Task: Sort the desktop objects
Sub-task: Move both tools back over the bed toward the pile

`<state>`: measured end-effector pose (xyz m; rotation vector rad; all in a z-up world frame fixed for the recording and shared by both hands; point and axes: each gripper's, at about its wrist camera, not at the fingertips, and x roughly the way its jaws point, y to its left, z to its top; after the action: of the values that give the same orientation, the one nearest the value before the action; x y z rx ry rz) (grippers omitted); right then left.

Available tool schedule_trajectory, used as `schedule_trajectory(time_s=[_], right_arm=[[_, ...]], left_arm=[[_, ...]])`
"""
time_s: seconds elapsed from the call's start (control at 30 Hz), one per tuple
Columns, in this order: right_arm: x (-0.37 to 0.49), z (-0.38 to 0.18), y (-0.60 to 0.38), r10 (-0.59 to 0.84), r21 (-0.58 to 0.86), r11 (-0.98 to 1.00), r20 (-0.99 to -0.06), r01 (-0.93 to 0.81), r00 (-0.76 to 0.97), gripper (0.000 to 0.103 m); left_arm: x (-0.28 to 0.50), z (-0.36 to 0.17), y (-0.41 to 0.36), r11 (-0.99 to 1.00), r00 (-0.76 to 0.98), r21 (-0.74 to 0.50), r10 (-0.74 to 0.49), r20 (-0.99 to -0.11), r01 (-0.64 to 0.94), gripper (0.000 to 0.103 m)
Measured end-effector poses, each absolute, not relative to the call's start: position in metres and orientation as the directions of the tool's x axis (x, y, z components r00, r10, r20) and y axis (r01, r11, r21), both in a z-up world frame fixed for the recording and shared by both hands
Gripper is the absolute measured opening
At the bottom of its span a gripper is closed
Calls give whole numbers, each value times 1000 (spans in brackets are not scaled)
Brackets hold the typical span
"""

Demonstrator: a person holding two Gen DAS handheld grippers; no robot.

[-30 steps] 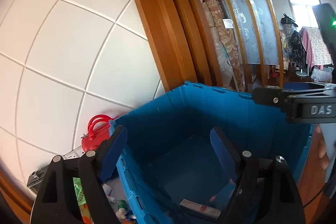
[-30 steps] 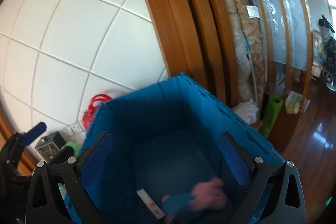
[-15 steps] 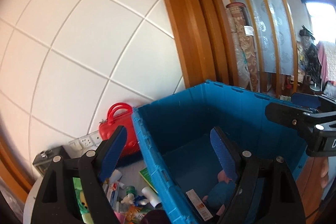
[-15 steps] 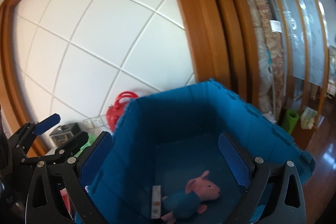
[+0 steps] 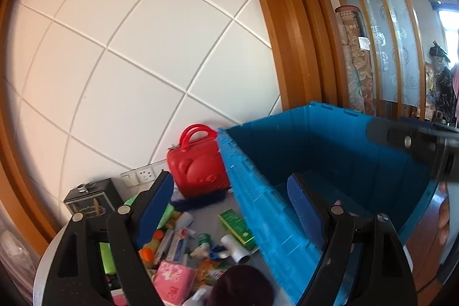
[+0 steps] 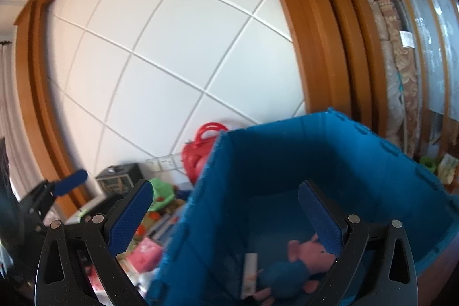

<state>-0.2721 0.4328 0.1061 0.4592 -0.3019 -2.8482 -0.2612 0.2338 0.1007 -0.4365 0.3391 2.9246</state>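
You have a blue bin (image 6: 330, 162) filling the lower right of both views, and little is in it so far: a pink and blue plush toy (image 6: 295, 263) lies on its floor at the bottom of the right view, with a small white box (image 6: 249, 274) just beside it. That looks like the only sorting done.

Most of the work is still out on the desk (image 5: 206, 208), in the lower left of the left view. There a heap waits beside the bin's wall: a green box (image 5: 236, 225), a toothpaste tube (image 5: 179, 244), a pink packet (image 5: 172, 280), a white roll (image 5: 235, 247), a small toy figure (image 5: 200, 247) and a dark round thing at the bottom edge that you cannot make out. A red case (image 5: 198, 162) with a handle stands at the back against the wall, next to a black box (image 5: 91, 200).

Your left claw (image 5: 229, 208) stands apart with nothing between its pads, straddling the bin's near wall. Your right claw (image 6: 226, 217) is likewise apart and empty. By my reckoning you are early in the job, with nearly the whole heap left.
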Motion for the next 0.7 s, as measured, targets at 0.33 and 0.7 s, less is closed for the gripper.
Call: schedule_trajectory(time_s=[0.33, 0.7], right_arm=[[-278, 106, 336, -384, 236, -916, -274, 326, -882, 103], [-295, 56, 169, -546, 291, -837, -407, 463, -732, 103]], left_arm=[[-249, 88, 128, -979, -943, 169, 57, -327, -117, 81], [-227, 62, -23, -974, -925, 228, -87, -369, 1, 81]])
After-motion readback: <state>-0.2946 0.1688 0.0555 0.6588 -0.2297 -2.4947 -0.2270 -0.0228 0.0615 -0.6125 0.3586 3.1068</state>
